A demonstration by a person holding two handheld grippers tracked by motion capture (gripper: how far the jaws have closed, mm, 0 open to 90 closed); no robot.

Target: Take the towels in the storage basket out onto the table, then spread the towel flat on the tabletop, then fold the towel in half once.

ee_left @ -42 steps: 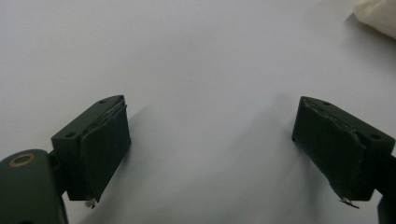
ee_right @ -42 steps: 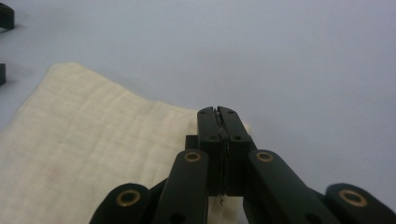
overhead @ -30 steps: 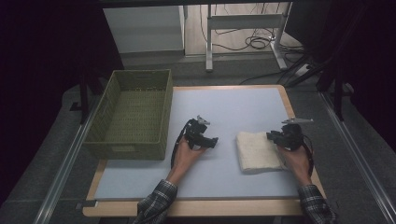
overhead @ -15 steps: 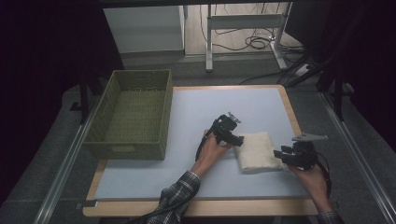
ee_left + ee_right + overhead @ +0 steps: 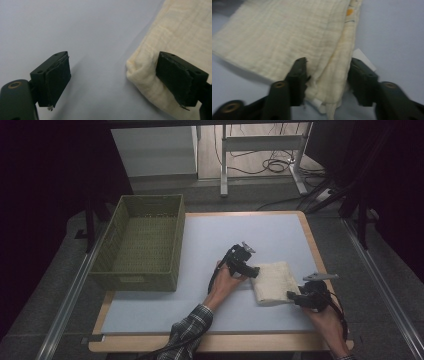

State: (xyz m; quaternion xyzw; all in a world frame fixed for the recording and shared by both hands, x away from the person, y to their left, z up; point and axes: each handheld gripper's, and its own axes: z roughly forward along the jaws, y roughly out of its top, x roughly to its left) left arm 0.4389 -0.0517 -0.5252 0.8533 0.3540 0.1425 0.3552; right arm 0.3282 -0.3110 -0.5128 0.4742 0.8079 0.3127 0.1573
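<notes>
Right gripper [image 5: 325, 75]: jaws, just closing, are being set astride the folded cream cloth [image 5: 274, 282], near-right corner, not visibly pinching. Left gripper [image 5: 248, 268], spread wide, has been brought from mid-table to the cloth's left edge. A 2-gripper lift toward the basket [image 5: 141, 243] left of the cloth seems to be being prepared.

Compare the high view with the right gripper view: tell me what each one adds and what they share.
High view alone: the green basket at the table's left, and the left gripper at the cloth's near-left corner. Right gripper view alone: the cloth's layered edge between the parted jaws, small orange marks near that edge, and a white tag beneath it. Both: the folded cream cloth on the pale mat, with the right gripper at its edge.
</notes>
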